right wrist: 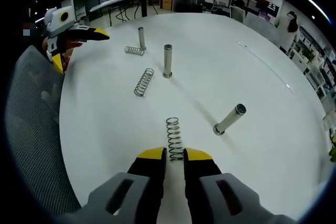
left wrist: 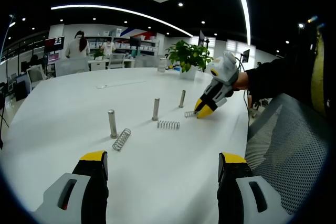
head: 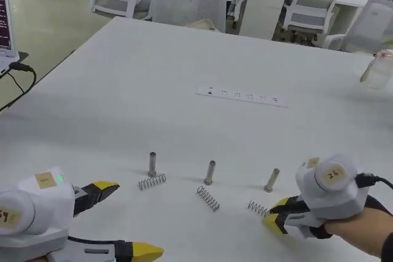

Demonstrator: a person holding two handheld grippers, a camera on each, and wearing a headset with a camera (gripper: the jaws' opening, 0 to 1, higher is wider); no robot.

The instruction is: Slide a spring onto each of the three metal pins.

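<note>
**Now: right tool (right wrist: 175, 156) pinches the rightmost spring (right wrist: 173, 135)**

It lies flat on the table (right wrist: 236, 51), long axis pointing straight away from the jaws, which clamp its near end. Its pin (right wrist: 229, 119) stands upright just beside. The left tool (left wrist: 163, 157), spread wide, is well apart.

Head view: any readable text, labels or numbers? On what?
No text reads cleanly.
Round sticker on right tongs: dark marks, too blurred.
Label on left tongs: blurred, cut by the edge.
Power strip: markings too small.
Screen: blurred.
</note>
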